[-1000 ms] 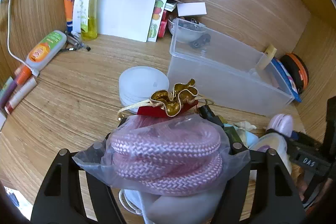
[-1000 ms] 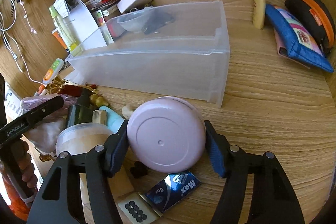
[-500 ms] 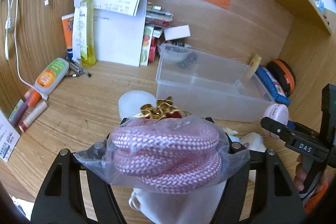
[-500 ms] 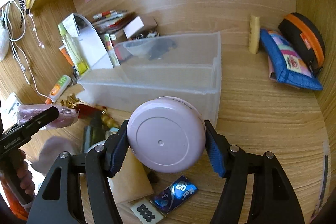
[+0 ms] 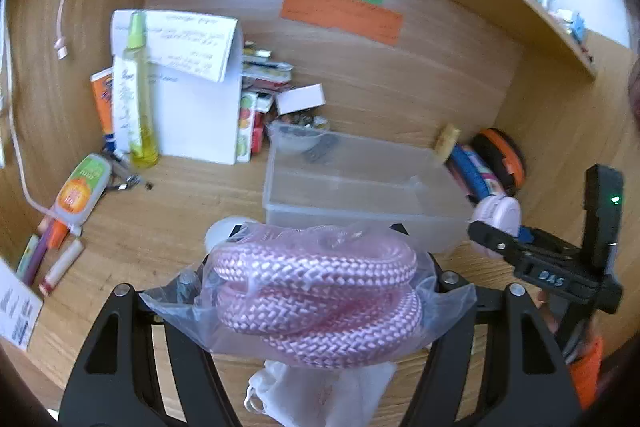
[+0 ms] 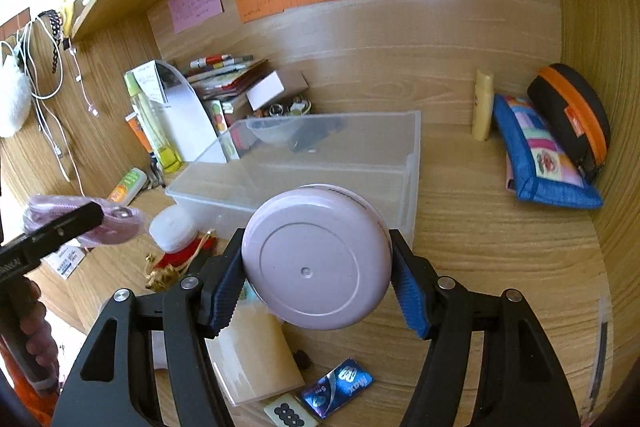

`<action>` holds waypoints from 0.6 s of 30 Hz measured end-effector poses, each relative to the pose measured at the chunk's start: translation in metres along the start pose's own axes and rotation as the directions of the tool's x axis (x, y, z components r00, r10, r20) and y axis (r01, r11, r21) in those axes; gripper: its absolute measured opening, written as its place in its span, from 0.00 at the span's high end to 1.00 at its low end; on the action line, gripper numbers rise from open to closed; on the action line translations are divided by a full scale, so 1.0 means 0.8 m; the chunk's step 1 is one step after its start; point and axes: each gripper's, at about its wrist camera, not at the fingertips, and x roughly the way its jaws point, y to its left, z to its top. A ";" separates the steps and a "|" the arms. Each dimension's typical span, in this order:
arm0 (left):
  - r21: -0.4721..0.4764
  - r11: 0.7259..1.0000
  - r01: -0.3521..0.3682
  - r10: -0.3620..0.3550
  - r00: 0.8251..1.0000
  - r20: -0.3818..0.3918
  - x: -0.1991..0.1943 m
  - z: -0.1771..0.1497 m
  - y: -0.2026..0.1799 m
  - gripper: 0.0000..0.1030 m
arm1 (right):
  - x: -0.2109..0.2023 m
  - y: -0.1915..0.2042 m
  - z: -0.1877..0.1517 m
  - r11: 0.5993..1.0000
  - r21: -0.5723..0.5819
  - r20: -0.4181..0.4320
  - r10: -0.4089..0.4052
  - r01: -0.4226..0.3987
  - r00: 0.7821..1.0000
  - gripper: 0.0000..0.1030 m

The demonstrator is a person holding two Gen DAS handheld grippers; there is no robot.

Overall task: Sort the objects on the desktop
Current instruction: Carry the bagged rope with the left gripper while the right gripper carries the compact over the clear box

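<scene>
- The left gripper (image 5: 316, 287) is clamped on a bagged coil of pink rope (image 5: 316, 291), held clear above the desk (image 5: 160, 219), in front of the clear plastic bin (image 5: 360, 203)
- The right gripper (image 6: 316, 279) pinches a round lilac case (image 6: 316, 259) by its rim between blue pads (image 6: 410, 299), also lifted off the desk, just in front of the bin's near corner
- The bin is mostly bare; a small clear bowl (image 6: 276, 131) and a dark item lie at its far end
- The step in hand looks like carrying both loads over the bin; good practice is to clear the near wall fully before lowering
- Keep the two grippers apart over the bin so they do not knock together, and lower one load at a time
- The rope's bag is slippery and loose, so release it low inside the bin
- Set the case down flat on the bin floor, away from the bowl, then part the jaws
</scene>
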 end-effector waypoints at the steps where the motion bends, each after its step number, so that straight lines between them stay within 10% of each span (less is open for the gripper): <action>1: 0.001 1.000 0.019 -0.019 1.000 -0.005 -0.001 0.005 0.000 0.34 | -0.001 0.000 0.002 1.000 -0.002 0.005 -0.001 0.001 1.000 0.39; 18: 0.114 0.993 0.004 -0.001 1.000 -0.031 0.043 0.072 0.000 0.33 | -0.005 -0.002 0.055 0.997 -0.064 0.046 -0.045 0.048 0.998 0.39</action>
